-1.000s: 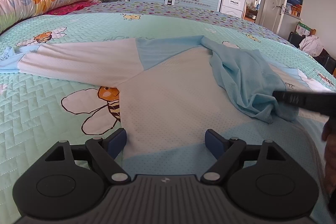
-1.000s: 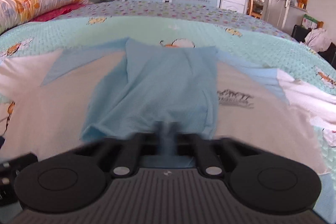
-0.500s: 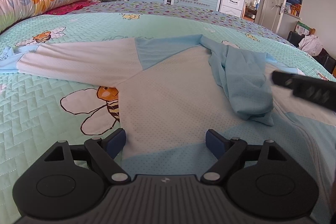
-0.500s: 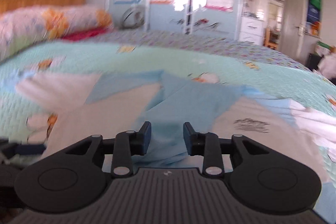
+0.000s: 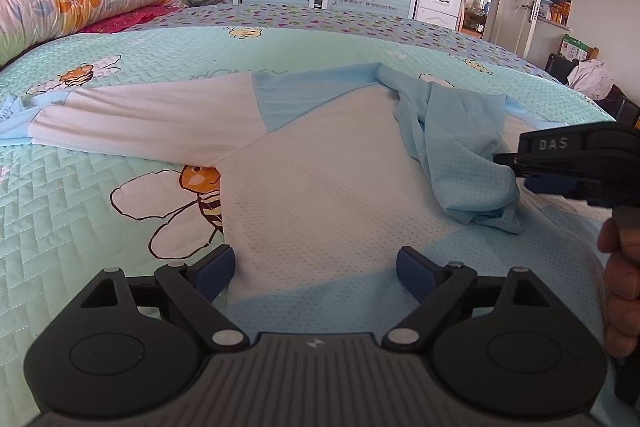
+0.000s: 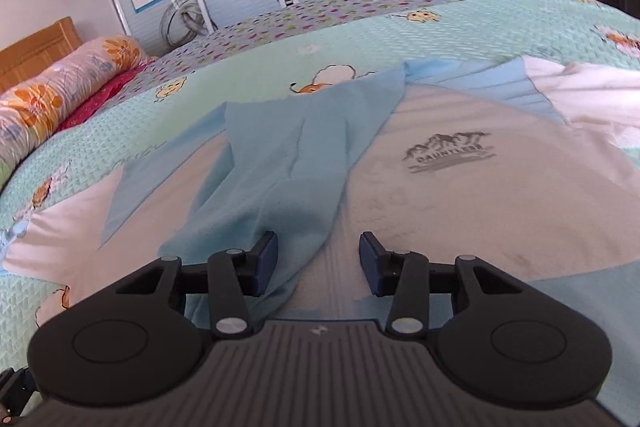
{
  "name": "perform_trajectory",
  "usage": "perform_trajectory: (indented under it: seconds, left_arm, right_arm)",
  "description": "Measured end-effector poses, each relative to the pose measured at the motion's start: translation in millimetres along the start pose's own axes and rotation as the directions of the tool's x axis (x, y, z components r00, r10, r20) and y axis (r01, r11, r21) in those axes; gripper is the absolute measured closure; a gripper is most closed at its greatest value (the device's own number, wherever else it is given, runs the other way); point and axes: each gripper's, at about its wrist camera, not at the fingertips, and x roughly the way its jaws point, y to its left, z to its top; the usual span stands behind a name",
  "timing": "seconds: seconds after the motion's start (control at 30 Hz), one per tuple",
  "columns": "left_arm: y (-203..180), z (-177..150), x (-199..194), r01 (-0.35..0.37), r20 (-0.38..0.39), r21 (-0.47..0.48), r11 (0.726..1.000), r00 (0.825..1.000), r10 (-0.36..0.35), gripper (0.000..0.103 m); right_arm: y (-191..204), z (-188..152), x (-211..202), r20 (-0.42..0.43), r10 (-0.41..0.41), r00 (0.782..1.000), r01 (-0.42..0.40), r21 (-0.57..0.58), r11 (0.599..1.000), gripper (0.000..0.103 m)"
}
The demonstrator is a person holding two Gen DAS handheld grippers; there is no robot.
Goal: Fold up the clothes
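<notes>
White mesh jersey (image 5: 320, 195), blue hood (image 6: 288, 163) flopped across chest; both grippers' fingers released, apart.

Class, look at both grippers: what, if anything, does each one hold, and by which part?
Nothing is held. The left gripper stands wide open over the shirt; the right gripper, jaws just closing, is open beside the blue hood, gripping nothing.

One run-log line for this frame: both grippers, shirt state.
left gripper: open, empty, over hem | right gripper: open, jaws just closing, nothing gripped | shirt: flat on bed, blue hood folded onto chest
</notes>
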Motion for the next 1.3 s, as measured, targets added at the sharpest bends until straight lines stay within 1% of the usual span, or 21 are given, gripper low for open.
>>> perform_trajectory:
  seconds: [0.03, 0.1, 0.2, 0.23, 0.3, 0.33, 0.43, 0.53, 0.57, 0.6, 0.63, 0.67, 0.73, 0.77, 0.83, 0.87, 0.9, 1.03, 1.07, 1.2, 1.3]
  left_arm:
    - [0.1, -0.1, -0.1, 0.001, 0.000, 0.000, 1.000, 1.000, -0.001, 0.012]
    - [0.2, -0.1, -0.2, 0.002, 0.000, 0.000, 1.000, 1.000, -0.002, 0.011]
    - [-0.4, -0.6, -0.6, 0.002, 0.000, 0.001, 1.000, 1.000, -0.002, 0.011]
    - [-0.1, -0.6, -0.8, 0.003, 0.000, -0.001, 1.000, 1.000, -0.003, 0.011]
    - [0.6, -0.5, -0.9, 0.006, 0.000, -0.004, 1.000, 1.000, -0.006, 0.011]
    - [0.1, -0.5, -0.7, 0.004, -0.001, -0.002, 1.000, 1.000, -0.004, 0.011]
    - [-1.5, -0.6, -0.7, 0.001, -0.002, 0.006, 1.000, 1.000, -0.001, 0.010]
    - [-0.9, -0.5, -0.4, 0.005, -0.002, 0.002, 1.000, 1.000, -0.005, 0.010]
    - [-1.1, -0.3, -0.2, 0.004, -0.002, 0.004, 1.000, 1.000, -0.004, 0.010]
    - [-1.2, -0.2, 0.0, 0.003, -0.003, 0.006, 1.000, 1.000, -0.003, 0.010]
    - [-1.3, -0.1, 0.1, 0.004, -0.003, 0.006, 1.000, 1.000, -0.004, 0.010]
    - [-1.2, 0.0, 0.1, 0.004, -0.003, 0.005, 1.000, 1.000, -0.004, 0.010]
    - [-1.5, -0.1, 0.1, 0.004, -0.003, 0.007, 1.000, 1.000, -0.004, 0.009]
    - [-1.8, -0.1, 0.2, 0.003, -0.003, 0.008, 1.000, 1.000, -0.003, 0.009]
    - [-1.8, 0.0, 0.4, 0.005, -0.003, 0.007, 1.000, 1.000, -0.005, 0.009]
    - [-1.4, 0.0, 0.1, 0.006, -0.003, 0.006, 1.000, 1.000, -0.006, 0.009]
    - [-1.0, 0.2, 0.0, 0.008, -0.003, 0.004, 1.000, 1.000, -0.008, 0.009]
    - [-1.8, -0.1, 0.2, 0.007, -0.004, 0.007, 1.000, 1.000, -0.007, 0.009]
    - [-2.0, -0.2, 0.2, 0.007, -0.004, 0.008, 1.000, 1.000, -0.007, 0.008]
    - [-2.2, -1.0, -0.2, 0.006, -0.004, 0.011, 1.000, 1.000, -0.006, 0.008]
    - [-2.5, -1.1, 0.2, 0.006, -0.004, 0.013, 1.000, 1.000, -0.006, 0.007]
  right_arm:
    - [3.8, 1.3, -0.5, 0.006, 0.014, 1.000, -0.014, -0.011, 1.000, 0.101]
    - [13.6, 3.5, -7.6, 0.054, 0.019, 0.998, -0.017, -0.040, 0.999, 0.103]
    - [26.6, 5.6, -10.0, 0.057, 0.061, 0.997, -0.055, -0.094, 0.994, 0.103]
    - [30.7, 6.3, -10.4, 0.055, 0.077, 0.996, -0.070, -0.111, 0.991, 0.102]
    - [28.1, 7.3, -15.4, 0.068, 0.049, 0.996, -0.043, -0.080, 0.996, 0.088]
    - [22.4, 6.7, -17.6, 0.074, 0.045, 0.996, -0.042, -0.045, 0.998, 0.074]
    - [12.4, 3.5, -10.4, 0.004, 0.043, 0.999, -0.043, 0.011, 0.999, 0.072]
    - [6.6, 1.4, -6.6, -0.023, 0.022, 0.999, -0.020, 0.088, 0.996, 0.066]
    - [7.2, 0.9, -6.6, -0.017, 0.028, 0.999, -0.027, 0.096, 0.995, 0.068]
    - [8.5, 0.4, -6.8, -0.009, 0.039, 0.999, -0.038, 0.096, 0.995, 0.074]
    - [14.7, 0.3, -8.0, 0.012, 0.032, 0.999, -0.032, 0.061, 0.998, 0.103]
    - [22.3, 0.3, -9.5, 0.037, 0.020, 0.999, -0.021, 0.016, 1.000, 0.103]
    - [39.3, 2.2, -15.2, 0.086, 0.048, 0.995, -0.041, -0.077, 0.996, 0.103]
    - [47.9, 3.3, -18.1, 0.110, 0.066, 0.992, -0.052, -0.125, 0.991, 0.102]
    - [57.0, 2.5, -17.1, 0.075, 0.128, 0.989, -0.113, -0.173, 0.978, 0.097]
    - [61.1, 1.9, -16.0, 0.052, 0.159, 0.986, -0.147, -0.192, 0.970, 0.089]
    - [59.0, 0.4, -17.4, 0.053, 0.160, 0.986, -0.148, -0.177, 0.973, 0.085]
    - [19.0, -1.2, -33.5, 0.132, 0.101, 0.986, -0.103, 0.011, 0.995, 0.070]
    - [8.7, -0.2, -34.8, 0.132, 0.085, 0.988, -0.093, 0.054, 0.994, 0.067]
    - [-12.1, 4.4, -21.8, 0.062, 0.072, 0.995, -0.082, 0.163, 0.983, 0.067]
    - [-5.5, 7.7, -10.3, 0.038, 0.100, 0.994, -0.106, 0.201, 0.974, 0.067]
